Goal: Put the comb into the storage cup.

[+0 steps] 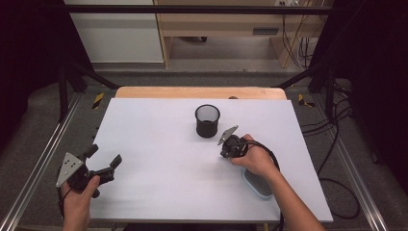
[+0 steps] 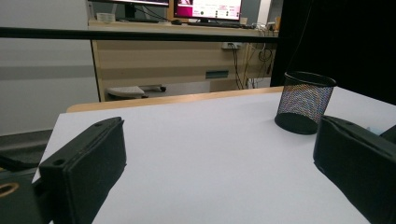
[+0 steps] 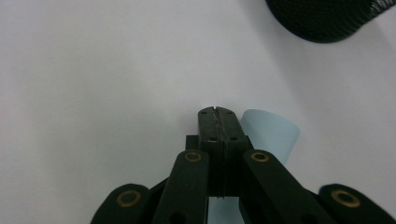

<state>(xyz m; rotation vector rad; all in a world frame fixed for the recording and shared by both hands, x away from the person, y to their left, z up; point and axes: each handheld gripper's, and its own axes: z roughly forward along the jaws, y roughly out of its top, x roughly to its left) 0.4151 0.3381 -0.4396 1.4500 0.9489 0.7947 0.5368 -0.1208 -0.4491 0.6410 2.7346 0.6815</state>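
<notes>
While the right gripper (image 3: 218, 112) hovers with jaws pressed together on nothing and the left gripper (image 1: 103, 163) gapes empty, the pale blue case (image 1: 255, 185) lies beneath the right forearm, near the mesh pen cup (image 1: 207, 121). It looks light, stiff, probably slick; grip across its narrow sides.

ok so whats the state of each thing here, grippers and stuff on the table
left gripper: open, nothing between the jaws, held above the table's left edge
right gripper: shut, jaws pressed together, nothing seen between them
mesh cup: upright, open top, looks empty
light blue case: lying flat near the table's front edge, partly under the right forearm; open or closed cannot be told
</notes>
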